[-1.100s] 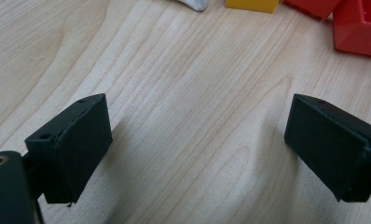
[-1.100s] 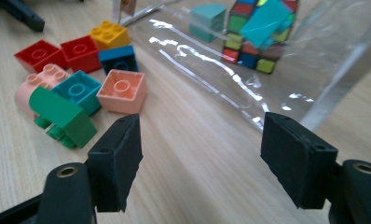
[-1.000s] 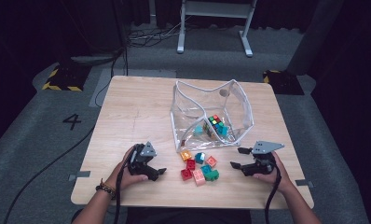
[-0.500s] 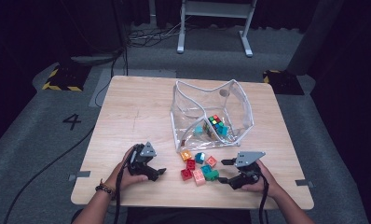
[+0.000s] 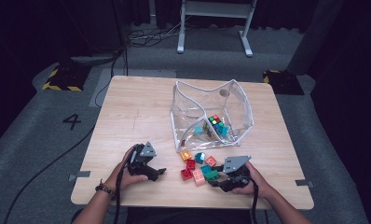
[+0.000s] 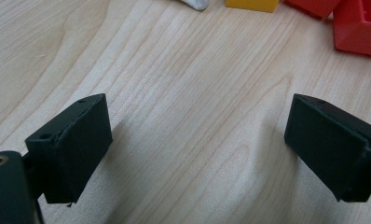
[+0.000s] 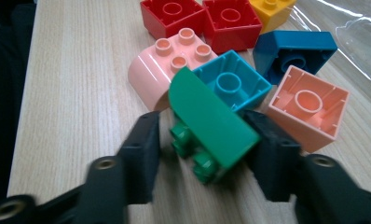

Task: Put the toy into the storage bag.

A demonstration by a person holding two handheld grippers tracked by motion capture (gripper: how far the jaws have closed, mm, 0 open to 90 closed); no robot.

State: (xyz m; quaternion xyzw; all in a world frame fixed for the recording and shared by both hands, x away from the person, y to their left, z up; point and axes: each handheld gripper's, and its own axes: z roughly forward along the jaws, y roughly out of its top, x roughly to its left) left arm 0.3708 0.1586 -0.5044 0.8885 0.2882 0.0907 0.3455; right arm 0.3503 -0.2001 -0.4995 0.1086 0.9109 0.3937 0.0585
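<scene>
My right gripper (image 7: 200,144) has just been closing around the green brick (image 7: 207,128); the brick sits between the jaws, and the right one looks to be against its edge while the left shows a slight gap, so I judge no firm pinch yet. Left gripper (image 6: 197,140) is spread wide over bare table (image 6: 183,84), holding nothing.

Risks: the green brick lies tilted on its side, its curved face up. Pads could slide off that curve and squirt it out. It leans against the light blue brick (image 7: 230,84) and pink brick (image 7: 167,70), which could be dragged along.

Green brick: glossy, rounded top, studs pointing toward me, at the pile's near edge, short of the clear bag (image 5: 211,112).
</scene>
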